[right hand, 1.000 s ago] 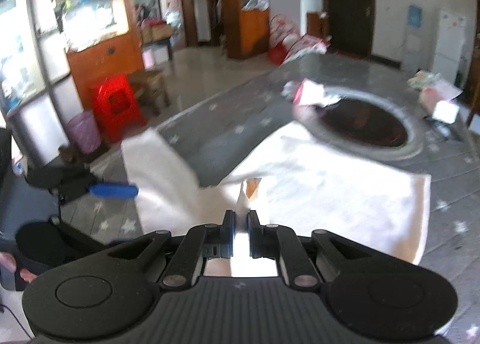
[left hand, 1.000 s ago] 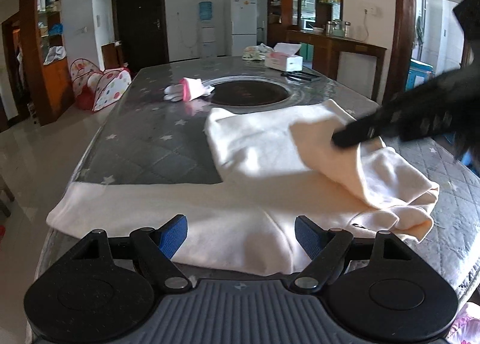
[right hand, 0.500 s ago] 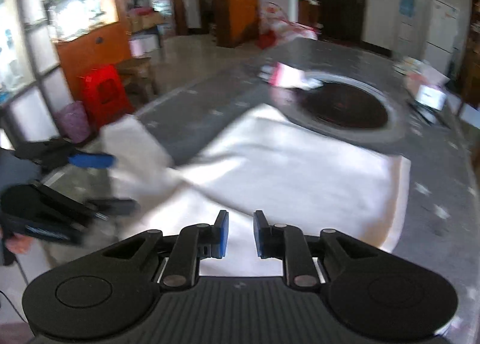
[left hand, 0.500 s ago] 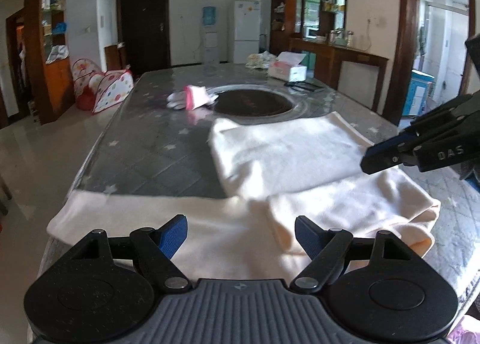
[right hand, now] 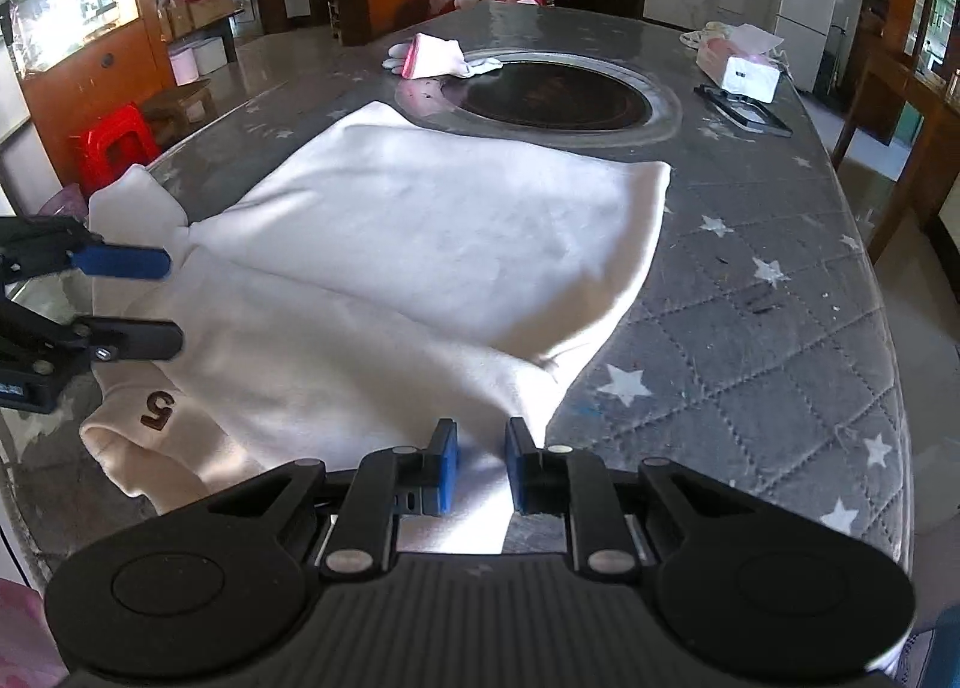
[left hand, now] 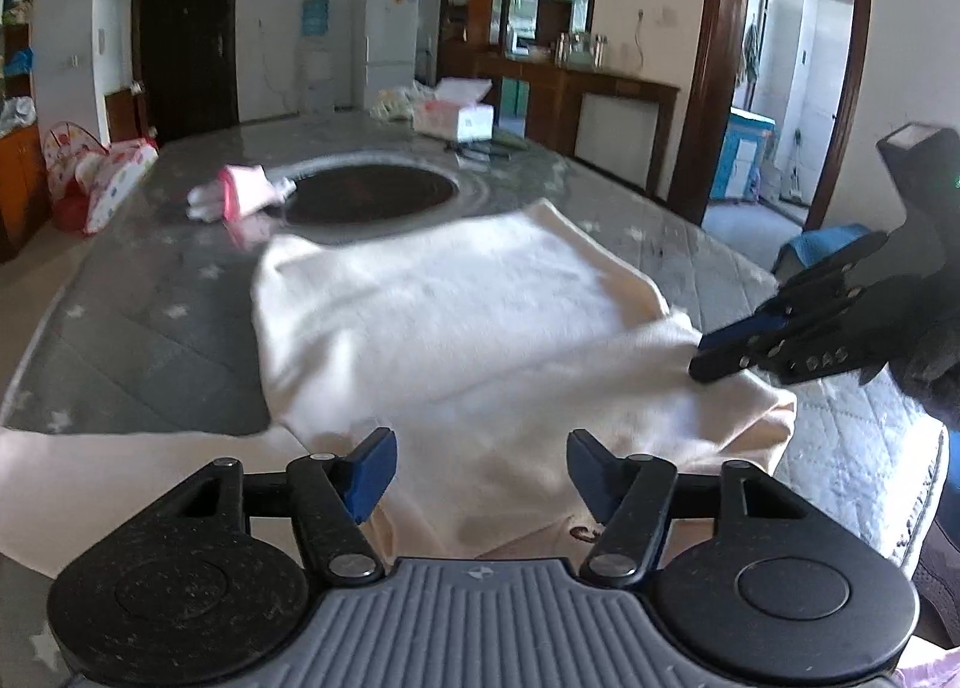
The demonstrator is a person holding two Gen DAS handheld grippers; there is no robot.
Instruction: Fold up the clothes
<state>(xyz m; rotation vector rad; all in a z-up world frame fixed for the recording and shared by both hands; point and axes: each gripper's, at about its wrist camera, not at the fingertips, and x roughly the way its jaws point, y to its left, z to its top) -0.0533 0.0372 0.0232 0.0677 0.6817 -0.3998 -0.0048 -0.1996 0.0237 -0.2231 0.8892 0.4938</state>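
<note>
A cream sweatshirt (right hand: 420, 244) lies spread on the grey star-patterned table (right hand: 750, 292), with one sleeve folded across its near part; a brown "5" (right hand: 157, 407) marks the cuff. It also shows in the left wrist view (left hand: 456, 316). My left gripper (left hand: 477, 469) is open wide over the garment's near edge, holding nothing; it also shows in the right wrist view (right hand: 171, 301). My right gripper (right hand: 480, 475) is open with a narrow gap, over the garment's near corner, empty. In the left wrist view it (left hand: 702, 358) sits at the sweatshirt's right edge.
A pink-and-white glove bundle (right hand: 438, 57) lies by the round dark inset (right hand: 552, 96) in the table's middle. A tissue box (right hand: 744, 69) and a dark flat object (right hand: 744, 108) sit far right. A red stool (right hand: 114, 141) stands on the floor left.
My right gripper let go of the sleeve, which now lies folded across the body, and drew back to the garment's edge. The left gripper stayed open and shifted slightly right.
</note>
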